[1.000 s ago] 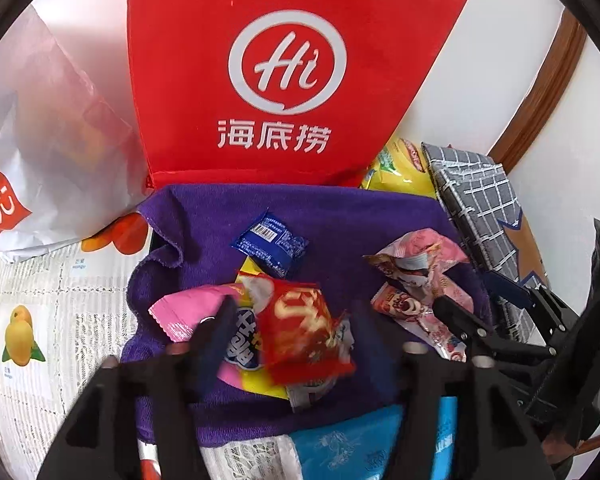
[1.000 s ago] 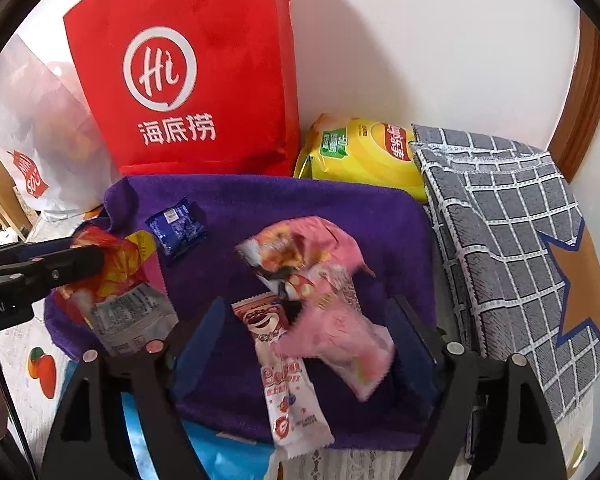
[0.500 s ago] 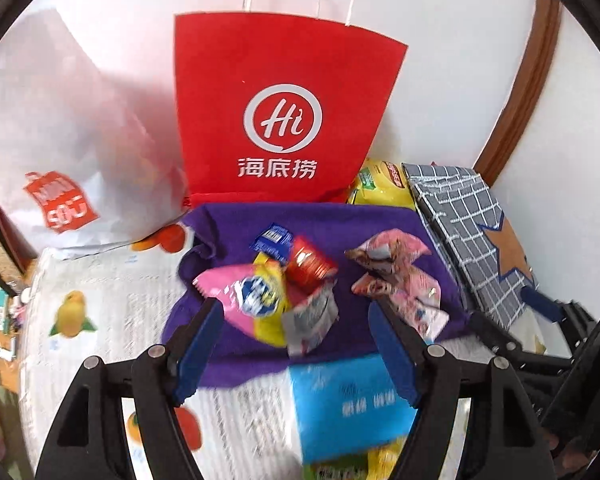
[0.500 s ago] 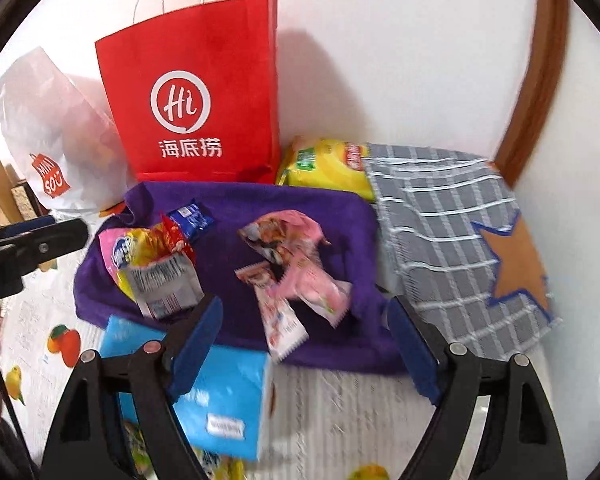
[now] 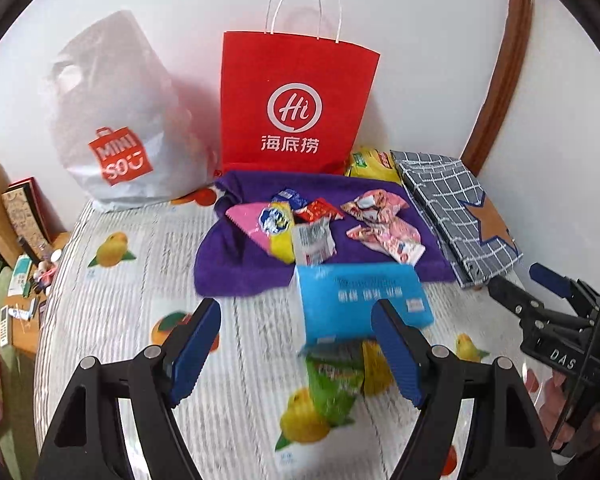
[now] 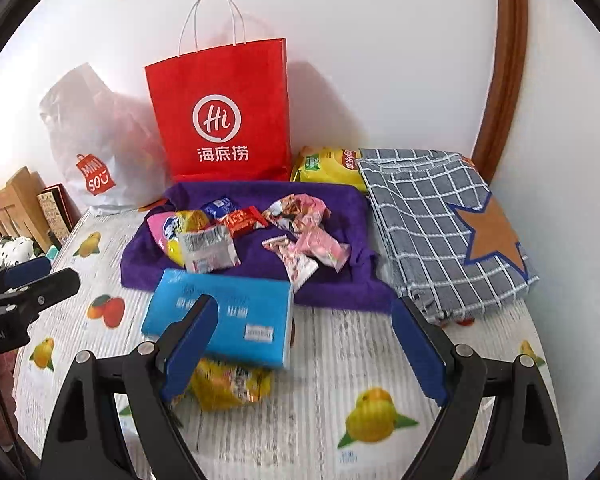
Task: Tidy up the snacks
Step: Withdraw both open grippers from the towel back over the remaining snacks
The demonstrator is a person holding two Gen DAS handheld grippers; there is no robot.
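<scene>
A purple towel [image 5: 236,272] carries two heaps of snacks. One heap holds a pink-yellow packet [image 5: 268,224], a red packet [image 5: 318,212] and a silver packet [image 5: 312,240]. Pink wrappers [image 5: 380,220] form the other. A blue pack [image 5: 360,296] lies in front of the towel, half over a green-yellow snack bag [image 5: 336,384]. My left gripper [image 5: 296,312] hangs above the blue pack, its jaws opening, nothing between them. My right gripper [image 6: 305,306] hovers wide over the towel's [image 6: 340,280] front edge and the blue pack [image 6: 220,312], holding nothing.
A red paper bag [image 5: 296,108] and a white plastic bag [image 5: 116,128] stand against the wall. A yellow chips bag [image 5: 372,164] and a grey checked cloth [image 5: 456,216] lie at the right. The fruit-print table cover [image 5: 140,280] ends at the left, with clutter below.
Both grippers have drawn back and up from the towel, and their jaws stand wider. The snack heaps that lay between the fingers stay on the towel.
</scene>
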